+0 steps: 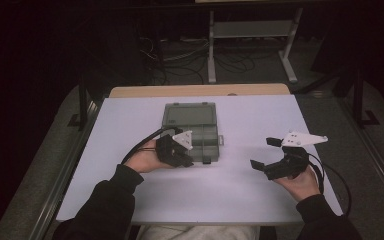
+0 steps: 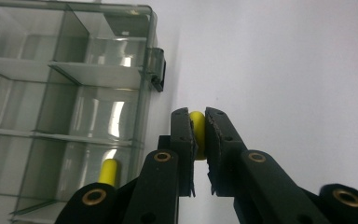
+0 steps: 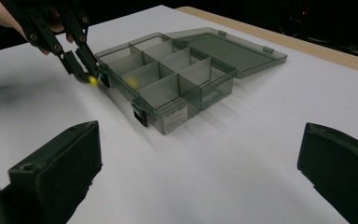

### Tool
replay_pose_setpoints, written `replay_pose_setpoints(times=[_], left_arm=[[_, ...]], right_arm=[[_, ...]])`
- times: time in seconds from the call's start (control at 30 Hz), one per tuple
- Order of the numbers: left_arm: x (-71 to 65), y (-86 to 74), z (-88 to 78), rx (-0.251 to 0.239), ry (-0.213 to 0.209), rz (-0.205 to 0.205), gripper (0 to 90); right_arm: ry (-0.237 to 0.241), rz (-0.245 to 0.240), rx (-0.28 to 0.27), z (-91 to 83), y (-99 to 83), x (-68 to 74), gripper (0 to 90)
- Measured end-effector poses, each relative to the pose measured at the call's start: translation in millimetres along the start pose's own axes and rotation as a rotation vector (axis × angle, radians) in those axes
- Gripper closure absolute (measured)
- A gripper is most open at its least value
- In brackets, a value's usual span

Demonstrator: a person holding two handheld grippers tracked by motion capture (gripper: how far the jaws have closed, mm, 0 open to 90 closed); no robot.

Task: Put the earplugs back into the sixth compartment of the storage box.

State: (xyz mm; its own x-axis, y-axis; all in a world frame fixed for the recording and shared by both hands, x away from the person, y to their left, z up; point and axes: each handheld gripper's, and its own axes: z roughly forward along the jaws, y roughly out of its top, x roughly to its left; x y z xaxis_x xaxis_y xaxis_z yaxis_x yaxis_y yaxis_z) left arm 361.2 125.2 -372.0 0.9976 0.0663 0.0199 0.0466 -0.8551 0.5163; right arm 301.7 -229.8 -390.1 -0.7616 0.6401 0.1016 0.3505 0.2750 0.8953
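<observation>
The left tool (image 2: 197, 135) pinches a small yellow plastic peg (image 2: 196, 122) beside the open smoky-clear compartment box (image 1: 190, 131), one yellow peg (image 2: 108, 171) already inside; at four o'clock, the right tool (image 1: 264, 153) gapes empty.

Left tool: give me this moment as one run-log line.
left tool: shut on yellow peg | beside open organizer box | second yellow peg in box compartment | right tool: open, idle
</observation>
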Motion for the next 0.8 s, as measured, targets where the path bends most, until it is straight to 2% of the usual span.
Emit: replay_pose_setpoints(times=[0.27, 0.5, 0.8], left_arm=[[3.0, 3.8, -16.7, -0.015, 0.015, 0.006, 82.2], [9.4, 9.4, -38.9, -0.018, 0.054, 0.011, 82.3], [20.3, 12.1, -50.8, -0.013, 0.066, 0.011, 82.5]], right_arm=[[0.001, 0.001, 0.002, 0.5, -0.1, -0.1, 0.0], [0.0, 0.0, 0.002, 0.8, -0.2, -0.3, 0.0], [0.001, 0.003, 0.0, 0.3, -0.2, -0.3, 0.0]])
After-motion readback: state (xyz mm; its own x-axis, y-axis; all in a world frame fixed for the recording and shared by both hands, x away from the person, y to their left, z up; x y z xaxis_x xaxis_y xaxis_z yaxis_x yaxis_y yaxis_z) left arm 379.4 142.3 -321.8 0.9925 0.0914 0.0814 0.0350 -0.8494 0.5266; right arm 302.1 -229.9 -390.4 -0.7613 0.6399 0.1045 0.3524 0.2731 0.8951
